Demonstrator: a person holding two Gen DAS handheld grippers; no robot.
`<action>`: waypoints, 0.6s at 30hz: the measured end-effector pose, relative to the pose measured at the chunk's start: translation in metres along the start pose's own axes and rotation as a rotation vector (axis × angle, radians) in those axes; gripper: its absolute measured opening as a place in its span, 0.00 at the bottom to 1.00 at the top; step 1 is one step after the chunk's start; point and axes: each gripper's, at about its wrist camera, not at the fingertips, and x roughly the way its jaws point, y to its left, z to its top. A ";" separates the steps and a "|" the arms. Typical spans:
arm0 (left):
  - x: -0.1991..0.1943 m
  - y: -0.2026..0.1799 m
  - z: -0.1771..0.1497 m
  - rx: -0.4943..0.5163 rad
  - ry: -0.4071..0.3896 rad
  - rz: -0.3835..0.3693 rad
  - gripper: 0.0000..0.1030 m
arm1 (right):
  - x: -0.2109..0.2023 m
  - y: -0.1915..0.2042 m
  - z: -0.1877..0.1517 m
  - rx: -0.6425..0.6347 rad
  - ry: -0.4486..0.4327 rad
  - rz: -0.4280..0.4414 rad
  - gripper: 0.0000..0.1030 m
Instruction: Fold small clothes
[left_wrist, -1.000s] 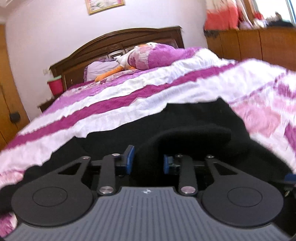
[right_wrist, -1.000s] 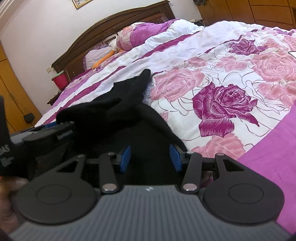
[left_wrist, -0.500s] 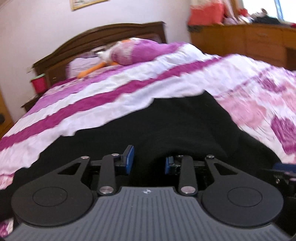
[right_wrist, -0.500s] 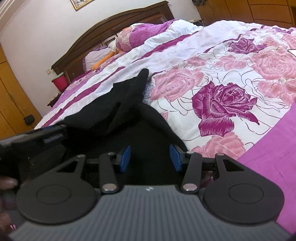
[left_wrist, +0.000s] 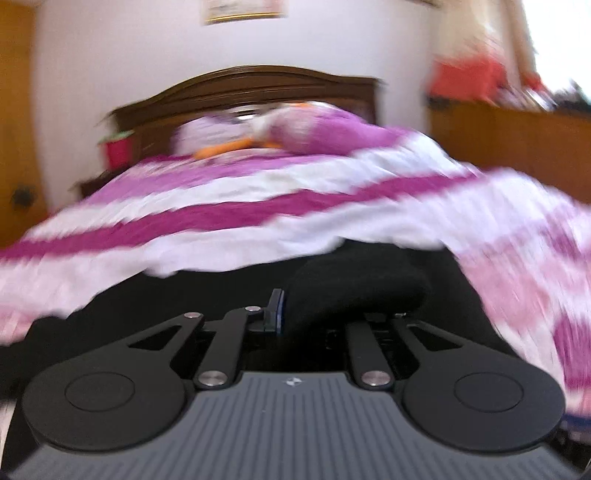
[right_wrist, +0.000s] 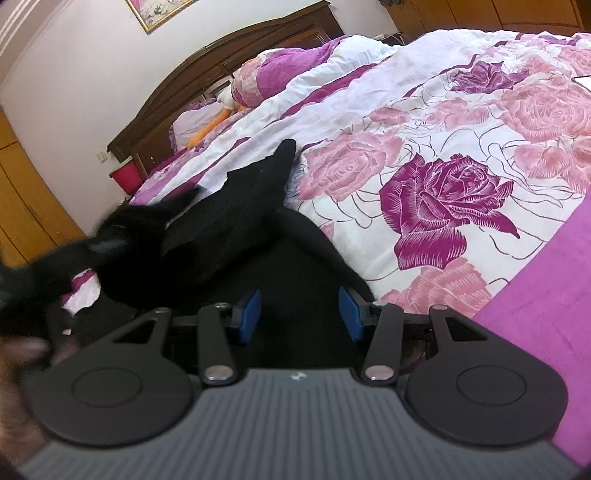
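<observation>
The soft black cloth garment (right_wrist: 236, 221) is lying on the white bedspread with pink and purple roses (right_wrist: 461, 155), near its lower edge. The left gripper (left_wrist: 317, 314) is pinching a thick fold of this garment between its blue pads; the left-wrist view is blurred. The right gripper (right_wrist: 299, 310) is resting over the garment with its blue pads (right_wrist: 250, 310) spread apart, holding nothing.

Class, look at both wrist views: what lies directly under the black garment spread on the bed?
The black garment lies on the floral bedspread, whose roses and purple stripes show around its edges. Whatever is beneath the cloth itself is covered, so nothing more can be told.
</observation>
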 end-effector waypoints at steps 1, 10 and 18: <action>-0.002 0.014 0.001 -0.063 0.011 0.044 0.14 | 0.000 0.000 0.000 0.000 0.000 0.000 0.47; -0.011 0.105 -0.031 -0.276 0.216 0.110 0.28 | 0.000 0.000 0.000 0.004 0.002 -0.002 0.47; -0.042 0.150 -0.055 -0.302 0.222 0.134 0.50 | 0.002 0.005 0.000 -0.023 0.006 -0.025 0.47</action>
